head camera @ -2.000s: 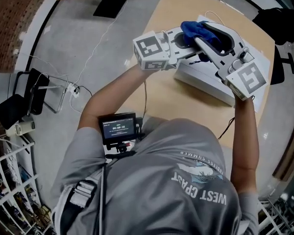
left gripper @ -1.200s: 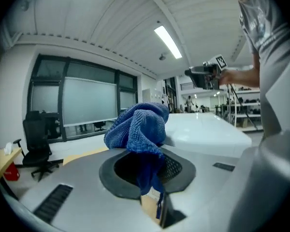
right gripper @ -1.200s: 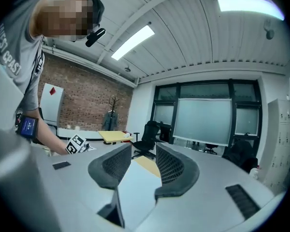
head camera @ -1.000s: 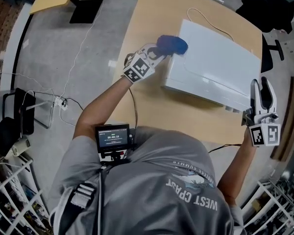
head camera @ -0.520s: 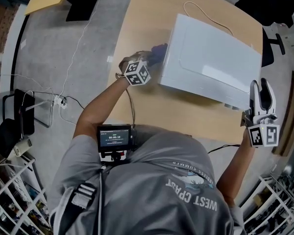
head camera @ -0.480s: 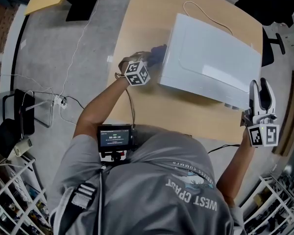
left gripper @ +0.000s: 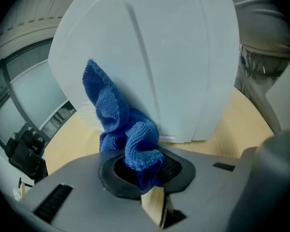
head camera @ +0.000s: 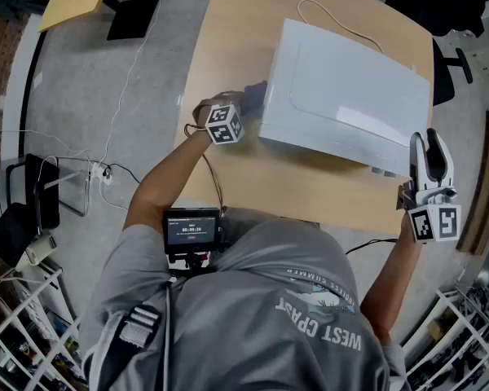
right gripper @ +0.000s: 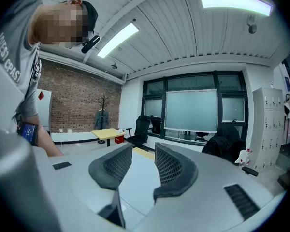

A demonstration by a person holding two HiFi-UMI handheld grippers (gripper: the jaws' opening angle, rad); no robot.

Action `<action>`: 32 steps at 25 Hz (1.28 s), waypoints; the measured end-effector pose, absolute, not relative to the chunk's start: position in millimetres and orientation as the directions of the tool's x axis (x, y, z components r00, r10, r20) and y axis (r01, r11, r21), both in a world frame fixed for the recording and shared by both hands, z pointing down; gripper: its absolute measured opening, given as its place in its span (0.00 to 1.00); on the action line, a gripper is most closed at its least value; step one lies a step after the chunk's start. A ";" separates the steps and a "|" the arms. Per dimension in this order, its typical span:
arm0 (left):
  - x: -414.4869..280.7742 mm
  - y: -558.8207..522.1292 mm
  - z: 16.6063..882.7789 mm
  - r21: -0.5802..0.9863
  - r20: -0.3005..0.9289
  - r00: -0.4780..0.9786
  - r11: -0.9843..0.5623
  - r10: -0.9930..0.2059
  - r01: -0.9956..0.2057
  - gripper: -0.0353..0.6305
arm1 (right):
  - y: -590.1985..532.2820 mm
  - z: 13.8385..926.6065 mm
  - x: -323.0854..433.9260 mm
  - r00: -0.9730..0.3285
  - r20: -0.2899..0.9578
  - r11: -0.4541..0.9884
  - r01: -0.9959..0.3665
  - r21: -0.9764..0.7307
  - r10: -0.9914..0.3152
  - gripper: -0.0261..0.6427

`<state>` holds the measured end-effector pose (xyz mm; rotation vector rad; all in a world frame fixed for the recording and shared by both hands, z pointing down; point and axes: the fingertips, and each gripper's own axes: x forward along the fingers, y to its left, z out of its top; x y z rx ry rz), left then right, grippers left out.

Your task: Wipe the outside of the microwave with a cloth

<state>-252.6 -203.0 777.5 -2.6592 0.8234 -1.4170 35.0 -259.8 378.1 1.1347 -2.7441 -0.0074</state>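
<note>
Presumably early: wiping microwave (head camera: 350, 96) side, cloth (left gripper: 121, 124) clamped in left gripper (head camera: 244, 104); right gripper (right gripper: 139, 158) empty, jaws apart, just narrowed slightly; other faces left.

A brick wall (right gripper: 75, 105), tall windows (right gripper: 191, 111) and ceiling lights (right gripper: 117, 39) surround grey floor (head camera: 85, 80).

Blue cloth (left gripper: 128, 134), white microwave (head camera: 342, 104), tan table (head camera: 228, 39)
</note>
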 end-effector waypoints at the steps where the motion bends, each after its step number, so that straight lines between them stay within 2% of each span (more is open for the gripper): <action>1: -253.2 -203.7 775.7 -0.250 0.765 0.451 -0.857 -0.460 -0.450 0.16 | -258.7 377.9 35.0 -0.699 0.155 0.713 -0.698 0.067 -0.698 0.27; 6: -260.7 -214.4 736.7 -0.187 0.679 0.497 -0.782 -0.540 -0.594 0.16 | -254.2 374.9 34.4 -0.711 0.134 0.722 -0.690 0.058 -0.690 0.26; 14: -276.1 -227.6 616.2 -0.186 0.452 0.533 -0.660 -0.715 -0.728 0.16 | -241.9 362.6 20.8 -0.741 0.086 0.745 -0.667 0.025 -0.666 0.26; 20: -286.2 -220.7 527.0 -0.187 0.282 0.534 -0.591 -0.797 -0.784 0.16 | -219.9 356.2 -1.7 -0.796 0.087 0.801 -0.598 0.030 -0.599 0.26; 27: -288.5 -204.3 453.3 -0.188 0.134 0.536 -0.553 -0.833 -0.812 0.16 | -189.0 358.7 -24.5 -0.847 0.094 0.852 -0.522 0.032 -0.523 0.25; 30: -287.2 -195.4 427.9 -0.193 0.088 0.542 -0.548 -0.836 -0.814 0.16 | -173.9 358.9 -29.2 -0.860 0.091 0.865 -0.501 0.037 -0.502 0.16; 32: -285.2 -190.2 415.8 -0.195 0.070 0.543 -0.546 -0.837 -0.815 0.16 | -166.8 361.3 -28.2 -0.861 0.101 0.866 -0.498 0.034 -0.499 0.14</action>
